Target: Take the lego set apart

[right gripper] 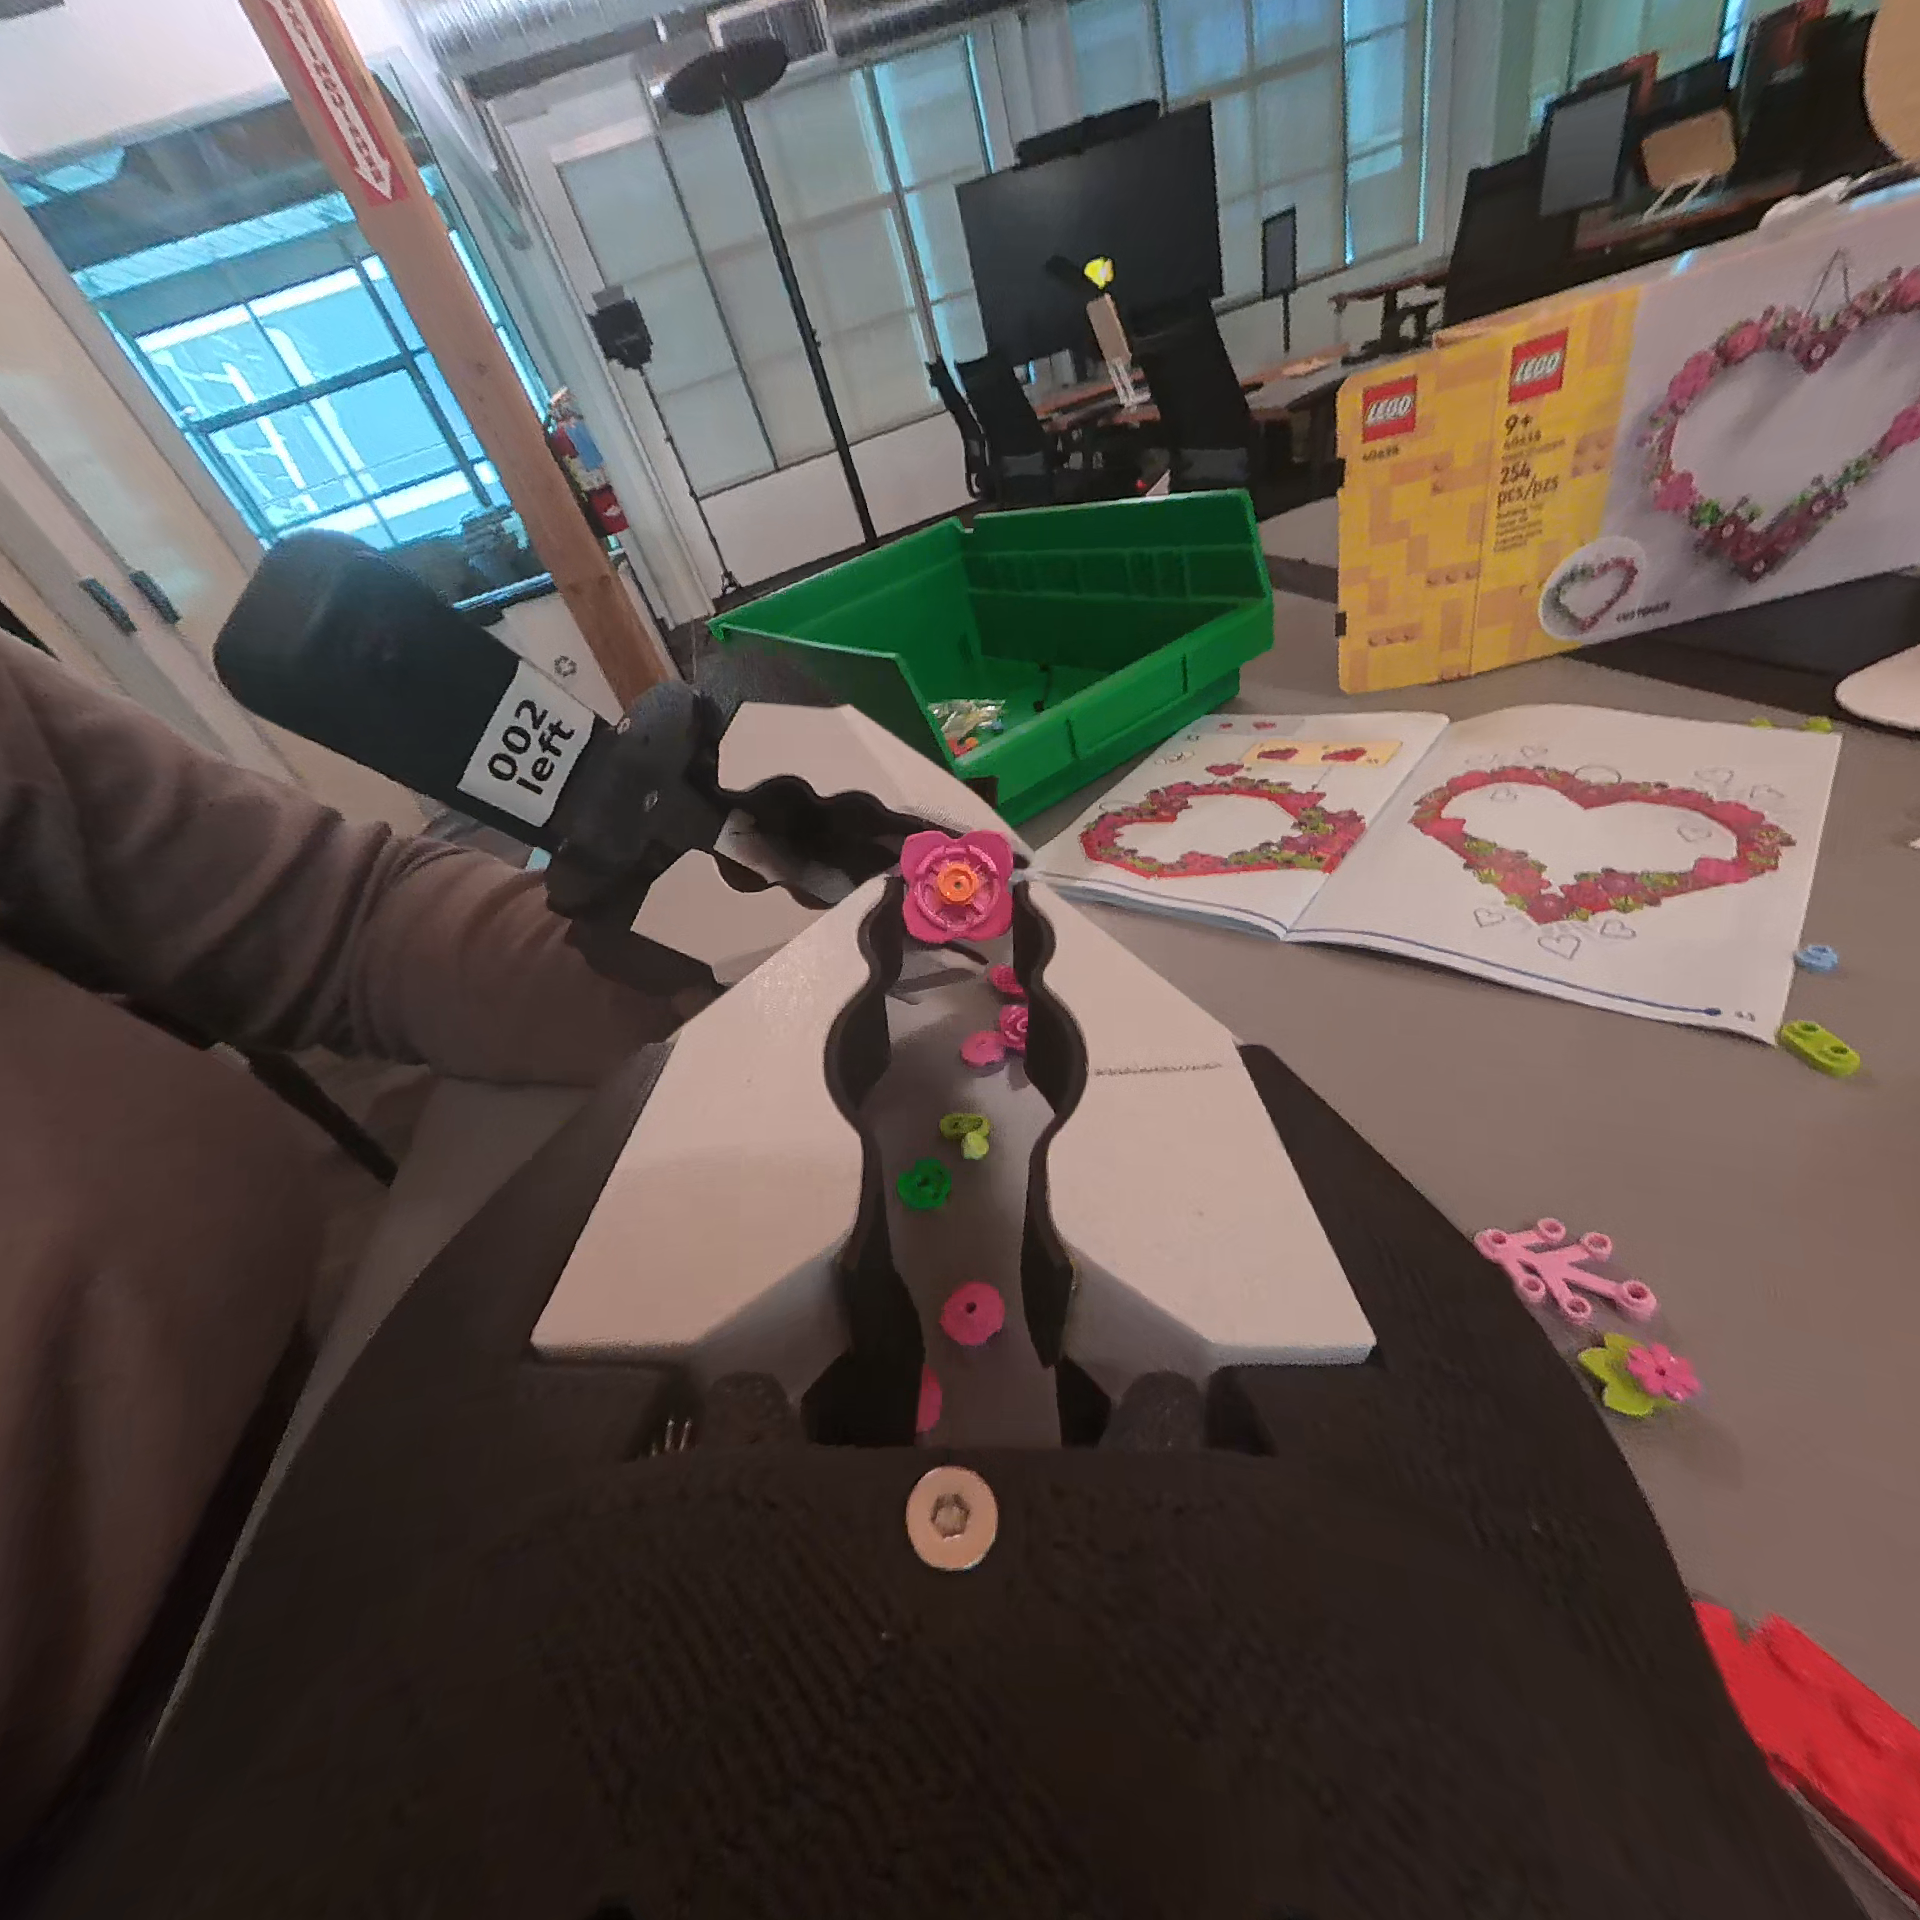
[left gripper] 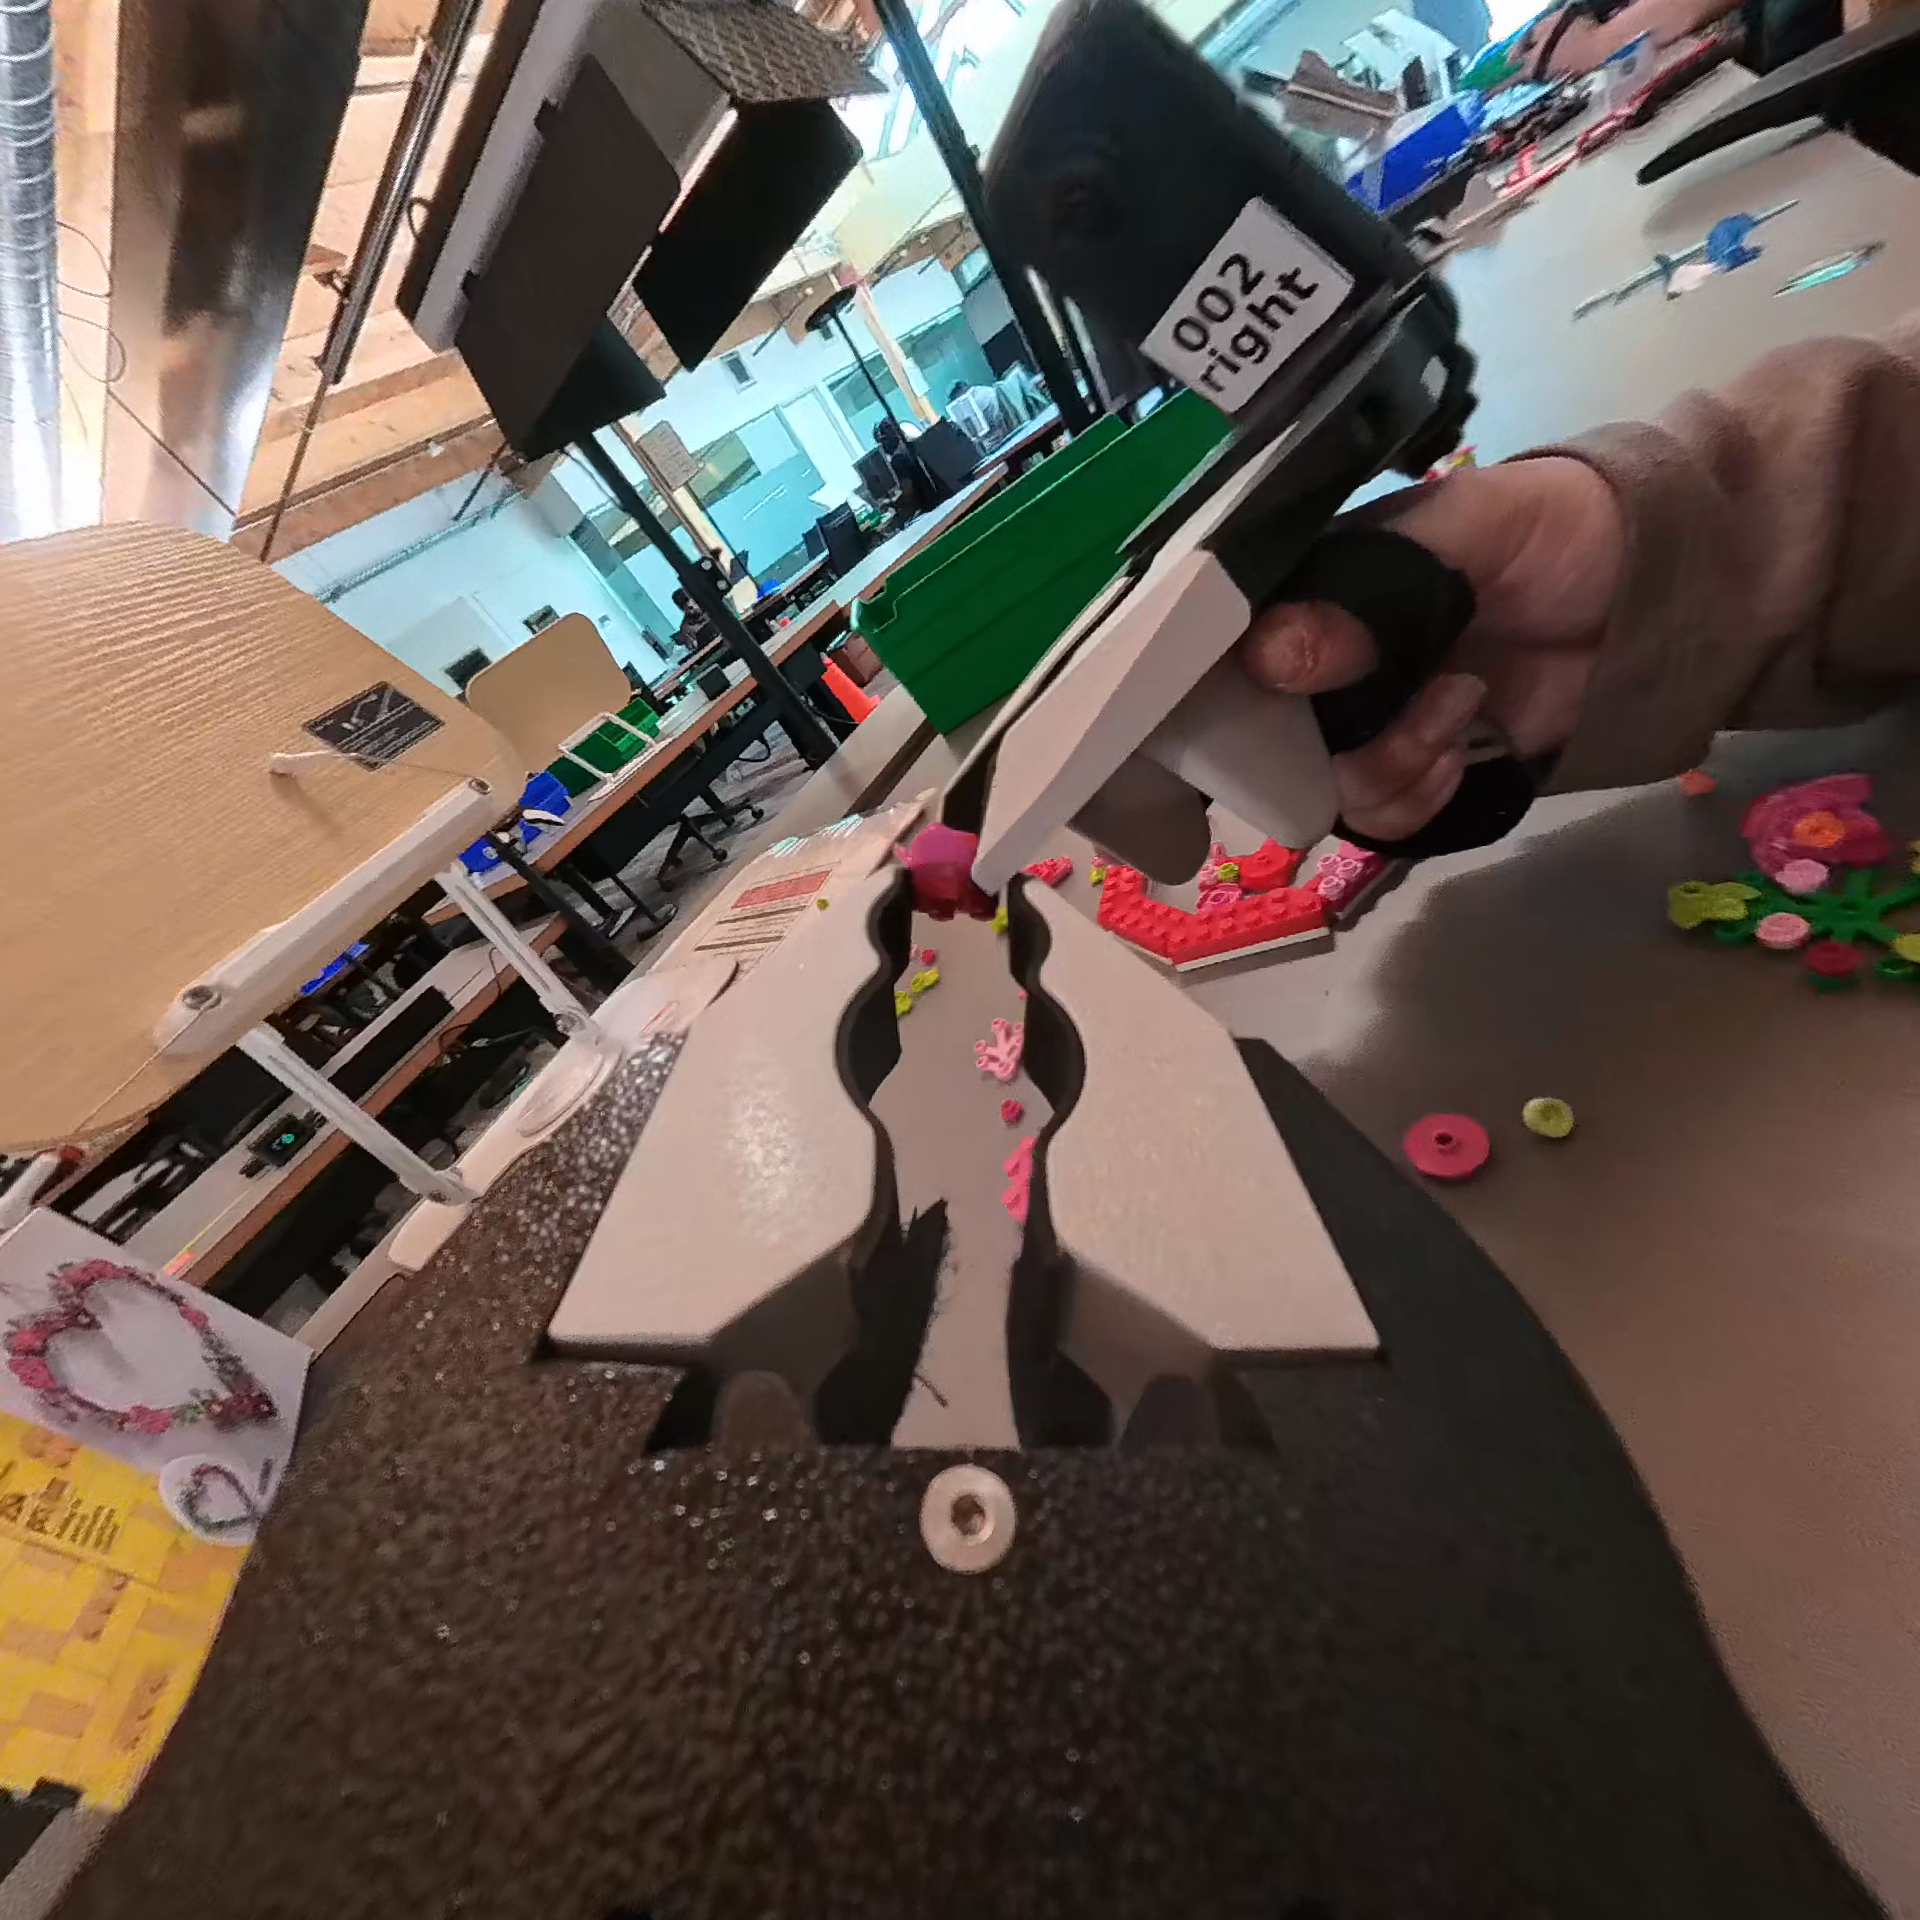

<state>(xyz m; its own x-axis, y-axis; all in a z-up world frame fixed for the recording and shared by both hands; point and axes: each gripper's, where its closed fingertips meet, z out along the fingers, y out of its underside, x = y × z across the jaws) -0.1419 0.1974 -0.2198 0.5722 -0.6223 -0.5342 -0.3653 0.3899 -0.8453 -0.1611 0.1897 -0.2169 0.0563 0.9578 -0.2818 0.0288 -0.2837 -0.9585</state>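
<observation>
A pink lego flower (right gripper: 954, 883) with an orange centre stud is held in the air between both grippers. My right gripper (right gripper: 954, 902) is shut on it at the fingertips. My left gripper (right gripper: 920, 847) comes in from the left and grips the same flower. In the left wrist view the flower (left gripper: 940, 868) sits at the tips of my left gripper (left gripper: 956, 896), with my right gripper (left gripper: 971, 862) coming down onto it from the upper right. A red heart-frame section (left gripper: 1205, 914) lies on the grey table behind. A flower-and-leaf cluster (left gripper: 1829, 894) lies to the right.
A green bin (right gripper: 1039, 623) stands at the back with the open instruction booklet (right gripper: 1455, 852) and the set's box (right gripper: 1558, 468) to its right. Several loose pink and green pieces (right gripper: 1558, 1273) are scattered on the table. A red piece (right gripper: 1808, 1745) lies at the near right. Both grippers' tips are roughly 15 cm from the red piece (right gripper: 1808, 1745). Seen from the left wrist view (left gripper: 1125, 896) as well.
</observation>
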